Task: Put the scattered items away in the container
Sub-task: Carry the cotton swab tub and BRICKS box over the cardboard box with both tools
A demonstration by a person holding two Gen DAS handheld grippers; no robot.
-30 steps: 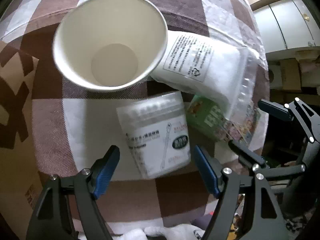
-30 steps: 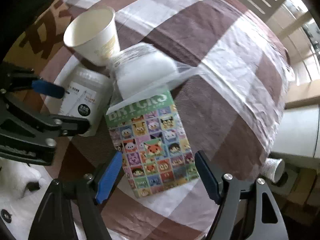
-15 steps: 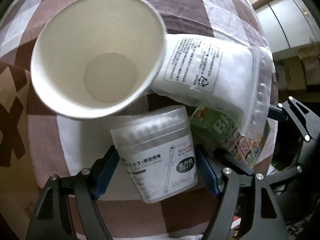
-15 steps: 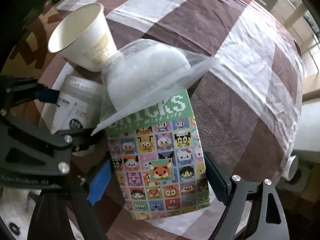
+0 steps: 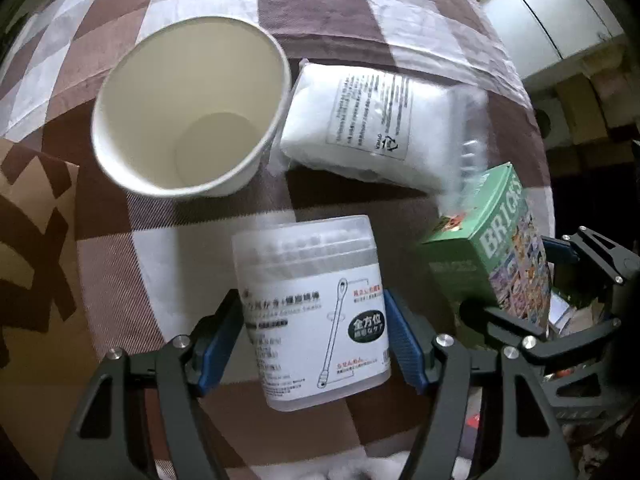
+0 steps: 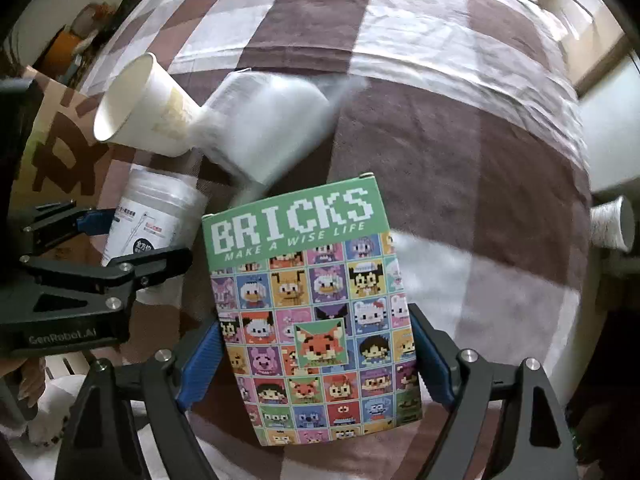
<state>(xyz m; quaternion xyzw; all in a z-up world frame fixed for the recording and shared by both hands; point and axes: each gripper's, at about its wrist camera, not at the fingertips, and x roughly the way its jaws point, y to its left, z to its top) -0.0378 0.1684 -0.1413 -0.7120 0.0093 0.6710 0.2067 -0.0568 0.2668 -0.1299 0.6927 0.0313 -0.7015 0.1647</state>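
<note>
While your left gripper [image 5: 314,340] points down at the checked brown-and-white cloth [image 5: 320,8], its blue pads sit against both sides of the translucent round cotton-swab tub [image 5: 316,312], and its jaws are closing on it. The tub's base is hidden behind the fingers; its label shows a drawn swab and a dark oval badge, but the small print is too blurred to read.

Your right gripper [image 6: 316,354] clasps the flat green cardboard box printed with pixel cartoon faces [image 6: 312,308], a blue pad on each long edge. Across the top it reads "BRICKS" and "MAKE A WISE LIFE". The box's lower edge runs down between the fingers, and whether it rests on the cloth I cannot tell.

At eleven o'clock from the tub stands the empty white paper cup [image 5: 188,108], open mouth up. At one o'clock lies the clear plastic bag of white cotton pads [image 5: 380,120], touching the cup; its label carries a recycling mark, the rest unreadable. In the right wrist view the bag is motion-blurred.

At nine o'clock from the tub, the brown cardboard box with dark printed shapes [image 5: 32,248] is cut off by the picture edge, so its inside stays out of sight. The left gripper's body reads "GenRobot.AI".
</note>
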